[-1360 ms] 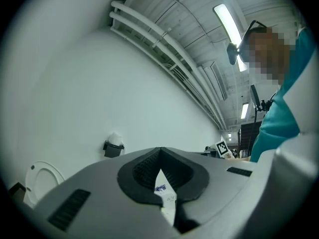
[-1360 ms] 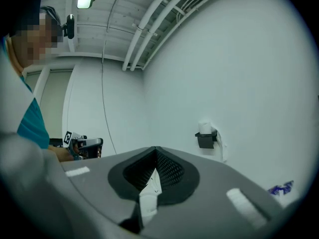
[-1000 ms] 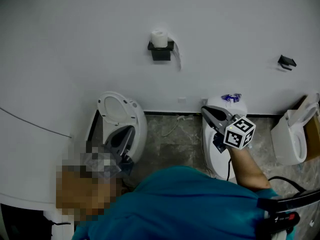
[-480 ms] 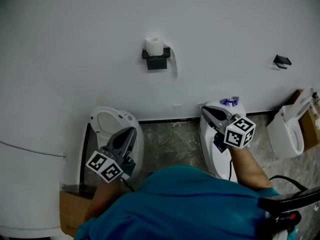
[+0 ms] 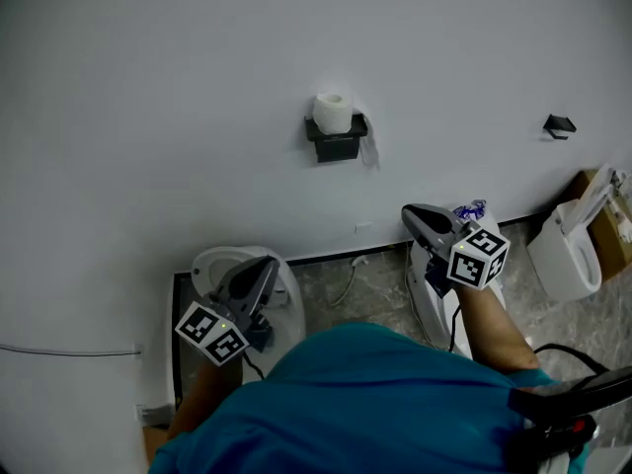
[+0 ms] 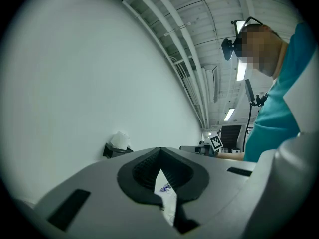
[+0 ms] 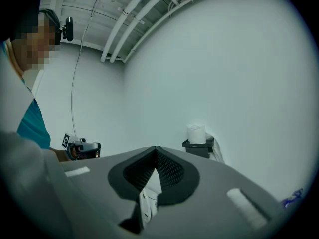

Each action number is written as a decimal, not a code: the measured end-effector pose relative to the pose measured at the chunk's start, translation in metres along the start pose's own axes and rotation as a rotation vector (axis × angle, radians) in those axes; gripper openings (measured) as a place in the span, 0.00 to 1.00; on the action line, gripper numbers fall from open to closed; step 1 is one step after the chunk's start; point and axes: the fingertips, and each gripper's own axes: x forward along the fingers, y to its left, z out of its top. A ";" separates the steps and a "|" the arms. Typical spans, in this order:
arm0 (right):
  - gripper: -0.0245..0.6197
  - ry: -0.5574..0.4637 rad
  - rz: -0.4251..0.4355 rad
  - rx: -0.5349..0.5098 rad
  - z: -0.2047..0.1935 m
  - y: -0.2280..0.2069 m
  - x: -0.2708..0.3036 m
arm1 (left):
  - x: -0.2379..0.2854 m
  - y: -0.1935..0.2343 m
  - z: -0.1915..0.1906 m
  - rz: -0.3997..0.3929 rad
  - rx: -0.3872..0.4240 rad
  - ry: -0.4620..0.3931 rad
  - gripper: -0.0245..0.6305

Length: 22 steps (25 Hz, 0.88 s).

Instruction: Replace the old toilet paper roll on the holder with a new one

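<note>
Roll [image 5: 333, 113] stands on the wall holder [image 5: 339, 146], well apart from the left gripper [image 5: 267, 263] and right gripper [image 5: 408, 211], both closed, empty.

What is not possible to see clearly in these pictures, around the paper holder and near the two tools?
- Head view: whether an old roll sits under the white roll on the holder; the holder's dark front hides it.
- Head view: the blue-patterned thing seen beside the right tool is too small to name.
- Head view: the brown box is cut off by the right edge.
</note>
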 end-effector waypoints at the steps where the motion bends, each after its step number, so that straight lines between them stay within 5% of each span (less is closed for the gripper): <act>1: 0.04 0.002 -0.004 0.002 -0.001 0.002 0.008 | -0.003 0.008 0.000 -0.004 -0.001 0.003 0.04; 14: 0.04 0.022 -0.007 0.022 -0.003 -0.034 0.062 | 0.017 0.064 -0.006 0.003 -0.035 0.018 0.04; 22: 0.04 0.026 0.089 0.023 0.003 -0.110 0.092 | 0.079 0.085 -0.016 0.091 -0.004 0.006 0.04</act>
